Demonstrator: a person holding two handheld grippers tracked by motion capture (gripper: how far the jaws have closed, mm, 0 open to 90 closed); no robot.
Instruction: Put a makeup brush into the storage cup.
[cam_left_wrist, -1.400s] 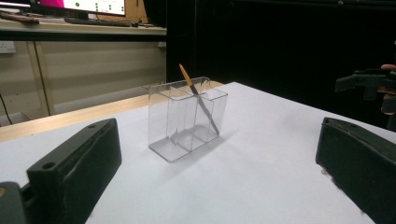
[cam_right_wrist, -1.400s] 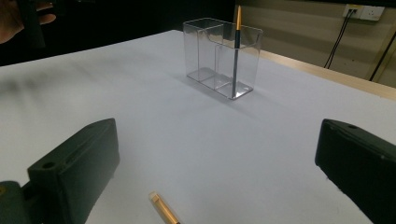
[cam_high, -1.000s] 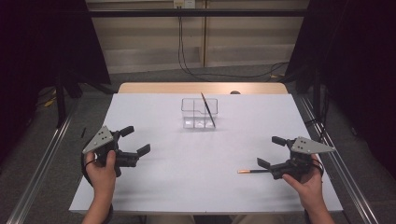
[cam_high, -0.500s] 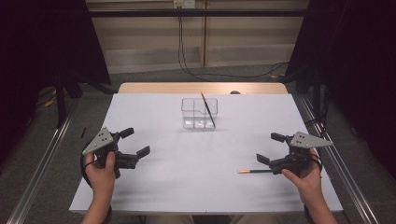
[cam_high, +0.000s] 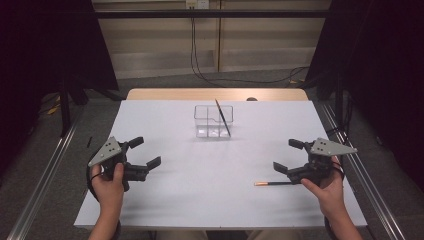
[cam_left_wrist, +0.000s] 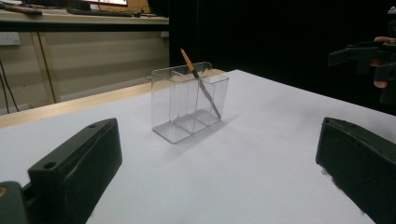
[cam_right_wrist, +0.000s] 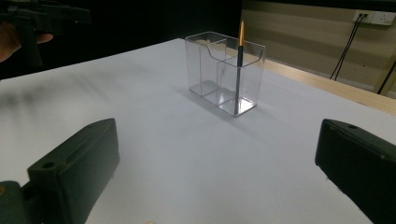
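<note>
While lit, white table (cam_high: 200, 195), dark room

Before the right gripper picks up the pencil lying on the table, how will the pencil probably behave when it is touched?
The pencil looks thin, straight and round, so it is probably stiff and light, and a nudge may roll it. It lies flat on the smooth white table, so the open right gripper could push it aside instead of catching it.

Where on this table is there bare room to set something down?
The wide middle between the left gripper, the right gripper and the clear holder is bare, as are both far corners beside the holder. It is tightest near the right gripper, where a pencil lies.
</note>
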